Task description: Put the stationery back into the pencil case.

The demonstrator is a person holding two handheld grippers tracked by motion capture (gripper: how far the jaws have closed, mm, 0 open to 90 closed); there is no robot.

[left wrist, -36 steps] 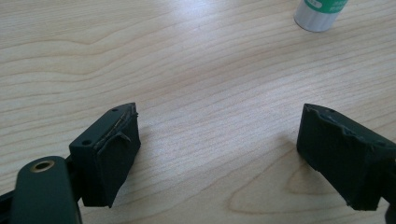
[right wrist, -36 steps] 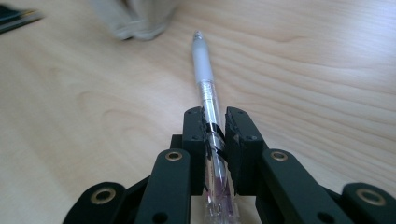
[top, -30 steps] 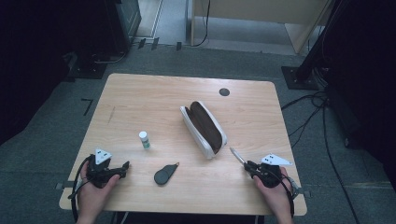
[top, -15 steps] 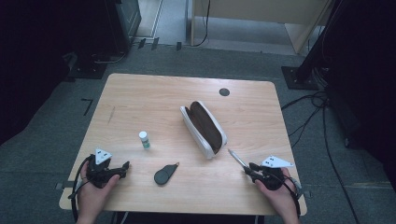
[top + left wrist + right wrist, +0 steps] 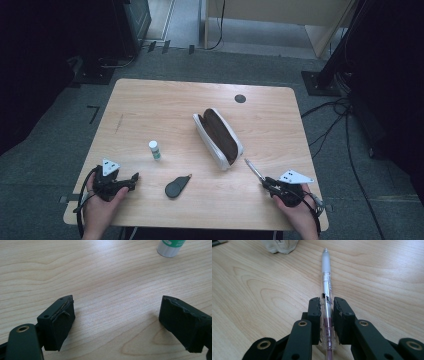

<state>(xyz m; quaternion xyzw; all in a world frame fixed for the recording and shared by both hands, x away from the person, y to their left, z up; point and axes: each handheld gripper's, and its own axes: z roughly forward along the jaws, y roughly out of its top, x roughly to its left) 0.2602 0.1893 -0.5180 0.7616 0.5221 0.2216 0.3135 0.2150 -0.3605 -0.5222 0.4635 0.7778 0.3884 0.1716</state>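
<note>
1. Your right gripper (image 5: 326, 315) is clamping a clear pen (image 5: 326, 285) between its jaws, which have just been closing on it; the pads are pressing on both sides of the barrel.
2. The pen is sticking out ahead of the jaws, low over the table (image 5: 150, 105), with its tip pointing toward the near end of the pencil case (image 5: 218, 136).
3. In the high view that gripper (image 5: 267, 183) is sitting near the table's front right corner, the pen (image 5: 254, 170) slanting up and left from it.
4. Your left gripper (image 5: 117, 317) is holding its jaws wide apart over bare wood, gripping nothing.
5. You are keeping it (image 5: 131, 178) at the front left, with a small white bottle (image 5: 154, 149) beyond it and a dark flat pouch (image 5: 176, 187) off to its right.
</note>
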